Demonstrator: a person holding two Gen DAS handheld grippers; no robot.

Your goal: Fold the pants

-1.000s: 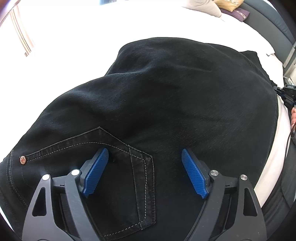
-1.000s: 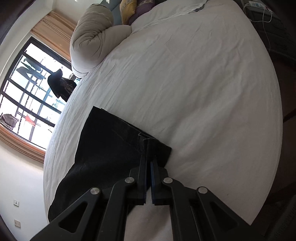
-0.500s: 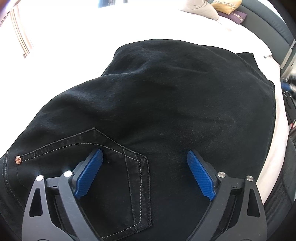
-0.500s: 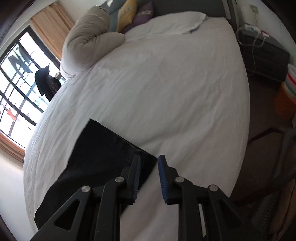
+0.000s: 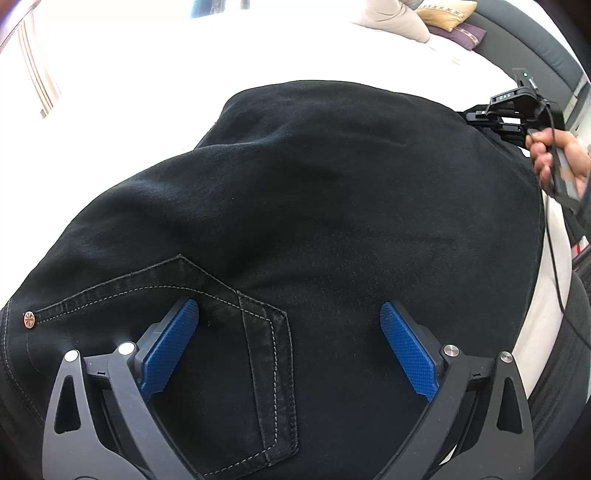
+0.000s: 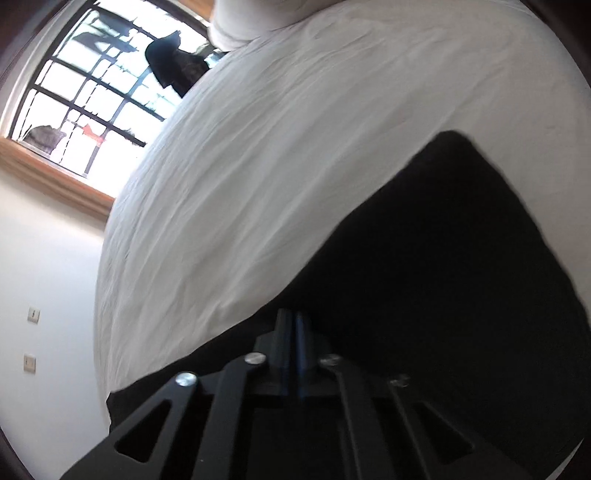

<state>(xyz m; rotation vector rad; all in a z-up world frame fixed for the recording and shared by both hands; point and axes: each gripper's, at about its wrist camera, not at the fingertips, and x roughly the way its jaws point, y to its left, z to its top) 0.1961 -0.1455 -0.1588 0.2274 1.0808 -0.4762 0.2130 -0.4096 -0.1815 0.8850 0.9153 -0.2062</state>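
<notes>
Left wrist view: black pants (image 5: 314, 221) spread over a white bed (image 5: 147, 74), filling most of the frame. Left gripper (image 5: 288, 343) poised above the fabric, jaws opening and wide apart, nothing between the blue pads (image 5: 170, 350) but the cloth beneath. Stitched back pocket (image 5: 229, 325) directly under the left pad, a copper rivet (image 5: 29, 319) at its corner near the left edge. At far right, a hand (image 5: 557, 162) gripping the handle of the right gripper (image 5: 509, 110), just beyond the pants' far edge. Pillows (image 5: 436, 18) against a dark headboard (image 5: 535, 40) at the top right.

Right wrist view: blurred with motion. Right gripper (image 6: 291, 332) with jaws pressed together; cannot tell whether any cloth is caught between them, the dark fingers merging with the dark fabric. Pants (image 6: 443, 277) lying across the lower right of the frame on the wrinkled white bed (image 6: 295, 147), one corner pointing up toward the right. A barred window (image 6: 92, 92) with a wooden sill at upper left, a dark object (image 6: 170, 62) before it, too blurred to identify. Two wall switches (image 6: 31, 339) on the pale wall at left.
</notes>
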